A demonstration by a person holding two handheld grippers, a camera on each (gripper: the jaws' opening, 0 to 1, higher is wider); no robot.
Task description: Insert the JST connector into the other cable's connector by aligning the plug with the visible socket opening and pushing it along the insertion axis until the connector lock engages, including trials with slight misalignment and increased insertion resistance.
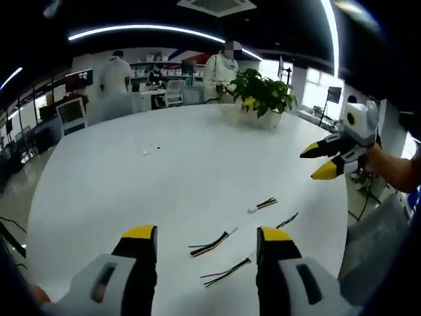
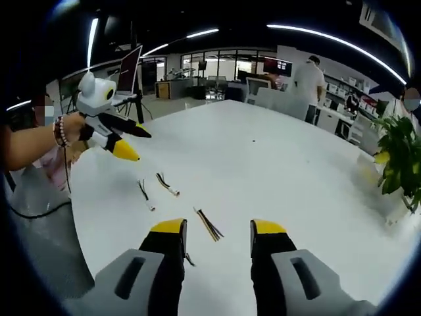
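Nothing is mated yet: the cables [image 1: 212, 244] lie loose on the white counter [image 1: 164, 178] near its edge, while the left tool [image 1: 205, 240] and right tool [image 2: 217, 234] hover wide and empty.

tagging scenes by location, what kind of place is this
Likely an open-plan office or lab: a large white table with a potted plant, desks with monitors behind, and ceiling strip lights.
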